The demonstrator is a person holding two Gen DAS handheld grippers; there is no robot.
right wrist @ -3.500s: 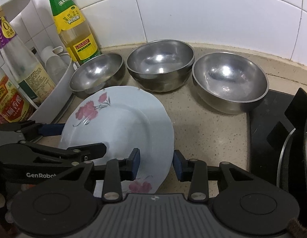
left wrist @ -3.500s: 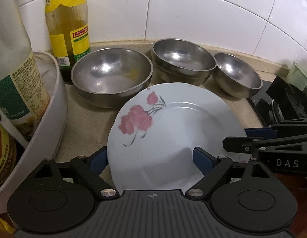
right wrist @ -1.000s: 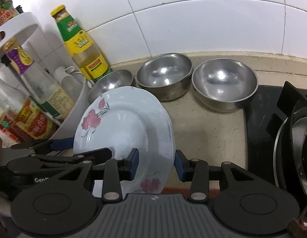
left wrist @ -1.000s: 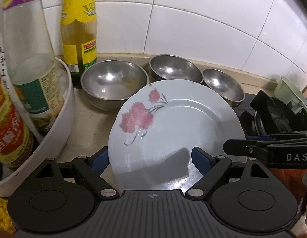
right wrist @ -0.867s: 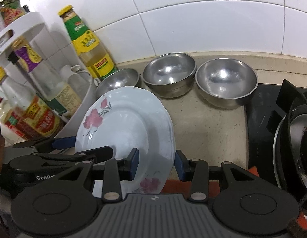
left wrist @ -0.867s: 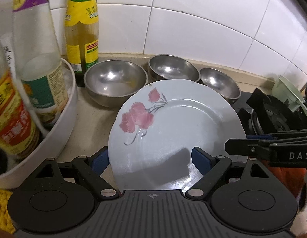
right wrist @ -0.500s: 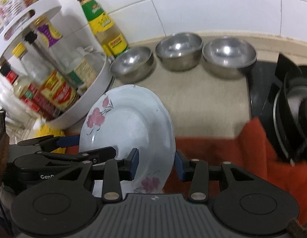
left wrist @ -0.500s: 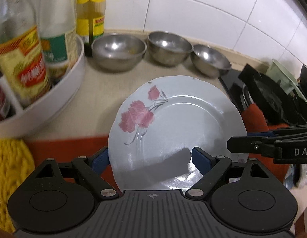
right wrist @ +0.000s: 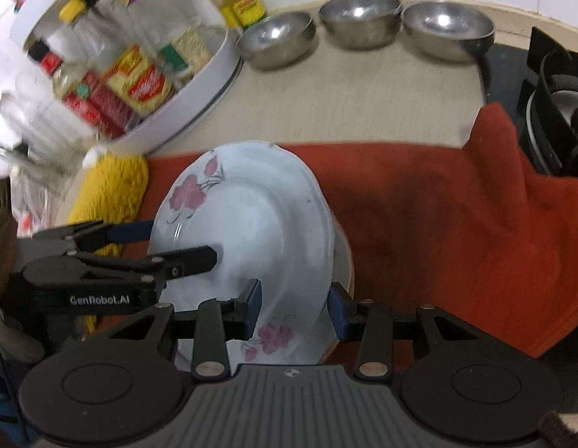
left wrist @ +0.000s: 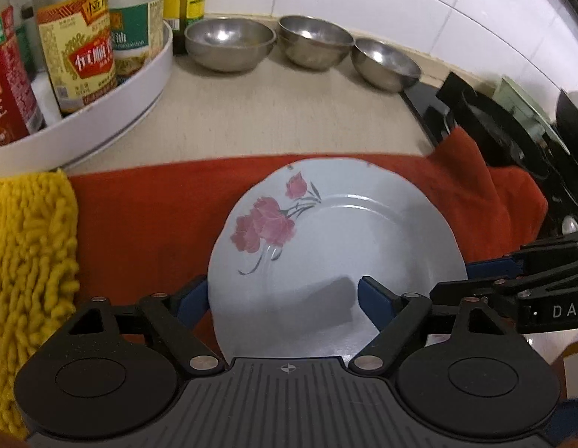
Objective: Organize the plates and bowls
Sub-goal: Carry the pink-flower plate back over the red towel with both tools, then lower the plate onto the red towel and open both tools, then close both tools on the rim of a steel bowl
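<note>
A pale blue plate with pink flowers [left wrist: 337,261] is held in the air between both grippers, above a red cloth [left wrist: 147,220]. My left gripper [left wrist: 281,298] is shut on the plate's near rim. My right gripper [right wrist: 294,308] is shut on the plate's other rim, which shows in the right wrist view [right wrist: 251,216]. Three steel bowls [left wrist: 229,39] [left wrist: 313,39] [left wrist: 386,61] stand in a row by the tiled wall, far from the plate. They also show in the right wrist view [right wrist: 279,35] [right wrist: 359,9] [right wrist: 447,24].
A white round rack with sauce bottles [left wrist: 102,86] stands at the left. A yellow shaggy cloth [left wrist: 24,261] lies at the left front. A black stove with a pan [left wrist: 512,130] is at the right. A wooden edge [right wrist: 344,261] shows under the plate.
Both grippers have pulled the plate back from the bowls and the wall, toward the counter's front, over the red cloth. The grips on the plate are unchanged.
</note>
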